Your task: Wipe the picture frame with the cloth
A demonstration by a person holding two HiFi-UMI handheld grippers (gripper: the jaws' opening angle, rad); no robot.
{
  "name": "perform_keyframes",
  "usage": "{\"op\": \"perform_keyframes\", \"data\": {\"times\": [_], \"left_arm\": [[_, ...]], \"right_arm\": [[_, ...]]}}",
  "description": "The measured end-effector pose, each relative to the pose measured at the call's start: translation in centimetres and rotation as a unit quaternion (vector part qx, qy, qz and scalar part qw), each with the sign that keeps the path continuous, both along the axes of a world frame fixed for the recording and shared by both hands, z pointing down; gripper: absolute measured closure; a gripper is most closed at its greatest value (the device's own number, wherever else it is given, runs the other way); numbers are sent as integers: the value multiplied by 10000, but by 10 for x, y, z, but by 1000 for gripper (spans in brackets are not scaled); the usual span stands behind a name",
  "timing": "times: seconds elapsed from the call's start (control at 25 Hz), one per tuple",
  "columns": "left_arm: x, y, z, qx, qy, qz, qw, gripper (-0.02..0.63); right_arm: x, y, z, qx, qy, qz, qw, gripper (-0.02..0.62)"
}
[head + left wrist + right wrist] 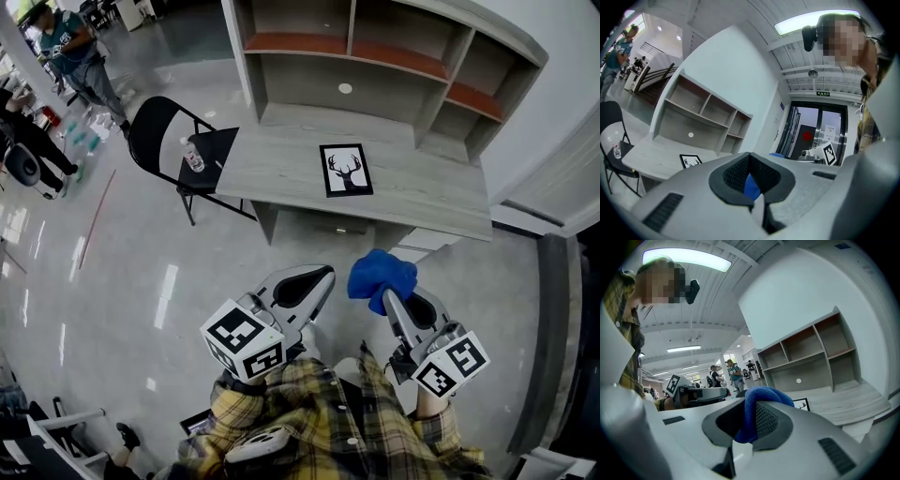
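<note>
Head view: the flat, black-rimmed picture frame [346, 170] lies at twelve o'clock on the pale wood-grain desk [281, 173], well apart from you, face up for wiping.

Left gripper view: your left gripper [750, 155] is closed and empty.

Right gripper view: your right gripper [751, 409] pinches the soft, knitted blue cloth [764, 394], bunched for carrying.

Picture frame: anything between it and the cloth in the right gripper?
Nothing visible. The picture frame lies flat on the desk, with only open floor between the desk and the blue cloth clamped in the right gripper.
</note>
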State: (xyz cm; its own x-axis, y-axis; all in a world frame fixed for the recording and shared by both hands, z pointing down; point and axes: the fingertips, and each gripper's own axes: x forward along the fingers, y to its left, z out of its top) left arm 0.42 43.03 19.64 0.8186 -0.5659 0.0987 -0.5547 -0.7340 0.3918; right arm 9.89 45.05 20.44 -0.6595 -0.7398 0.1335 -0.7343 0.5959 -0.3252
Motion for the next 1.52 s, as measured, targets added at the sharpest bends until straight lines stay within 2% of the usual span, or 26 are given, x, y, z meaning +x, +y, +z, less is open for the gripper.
{"op": "perform_keyframes", "data": {"times": [0.24,0.52,0.8,1.24,1.52], "left_arm": [[-25,-24,8,-73,-35,79,9999,600],[-31,-69,35,-427,-62,43,9991,600],[-25,-154,44,-452,-62,-157,9988,600],[17,-311,30,-387,-119,-460,9981,600],[20,-360,35,-447,-219,-652,9966,600]], "right_arm": [[-14,-23,4,-50,-30,324,9995,546],[0,-68,27,-391,-5,526,9979,546],[8,-159,39,-450,0,340,9984,546],[47,-319,25,-384,27,-58,9992,546],[52,-368,37,-532,-31,-239,9983,546]]}}
